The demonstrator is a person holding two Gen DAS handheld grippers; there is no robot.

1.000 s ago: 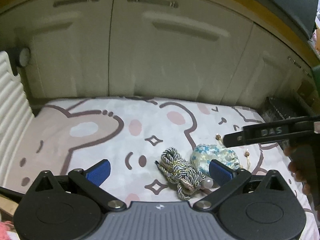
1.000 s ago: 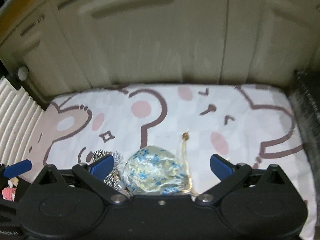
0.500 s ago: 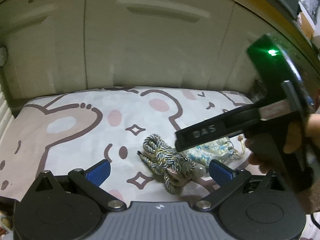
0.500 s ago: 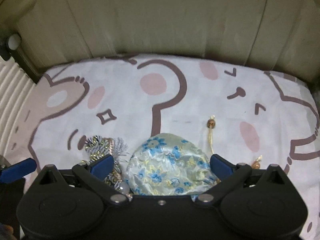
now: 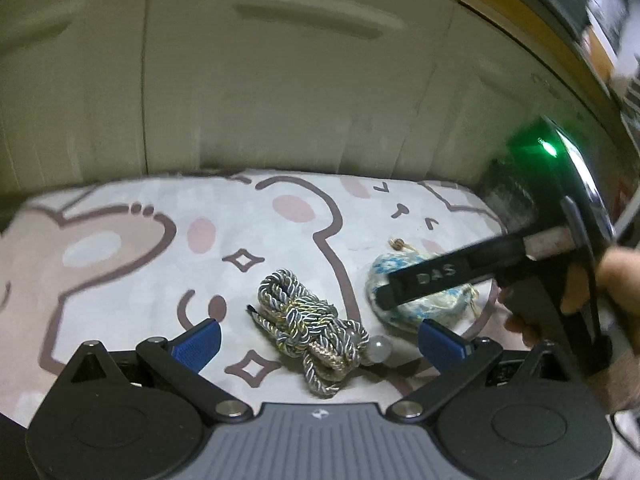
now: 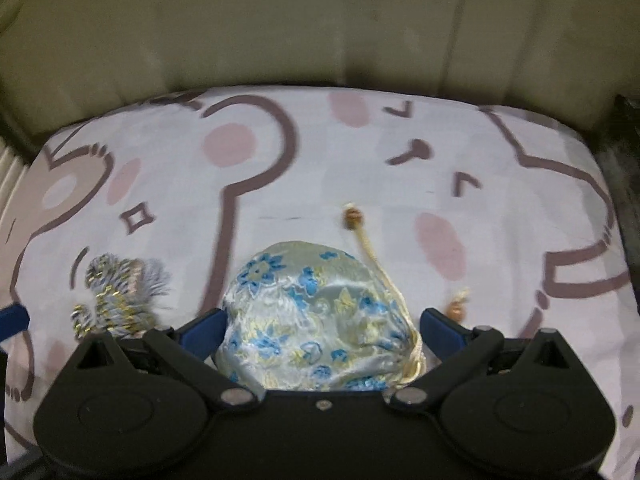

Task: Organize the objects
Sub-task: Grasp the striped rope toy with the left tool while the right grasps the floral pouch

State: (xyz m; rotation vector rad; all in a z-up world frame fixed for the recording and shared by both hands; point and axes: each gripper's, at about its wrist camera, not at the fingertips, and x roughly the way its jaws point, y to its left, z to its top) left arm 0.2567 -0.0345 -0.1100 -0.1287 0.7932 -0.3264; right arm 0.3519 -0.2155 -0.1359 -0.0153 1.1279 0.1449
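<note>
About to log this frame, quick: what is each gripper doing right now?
Left gripper: open, holding nothing, jaws either side of the braided cord.
Right gripper: open, jaws straddling the floral pouch, not clamped.

Cloth (image 6: pixel 360 152) bare toward cabinet doors (image 5: pixel 280 100); rope bundle (image 5: pixel 308 320) and pouch (image 6: pixel 316 320) crowd near edge, close together.

my pouch (image 6: pixel 316 320) is pale silver satin with blue flowers and a cream cord. the rope (image 5: pixel 312 324) is twisted grey, white and gold, on a white cloth (image 6: pixel 360 184) printed with brown-outlined bears and pink spots. my fingers' pads (image 5: pixel 198 344) are blue.
</note>
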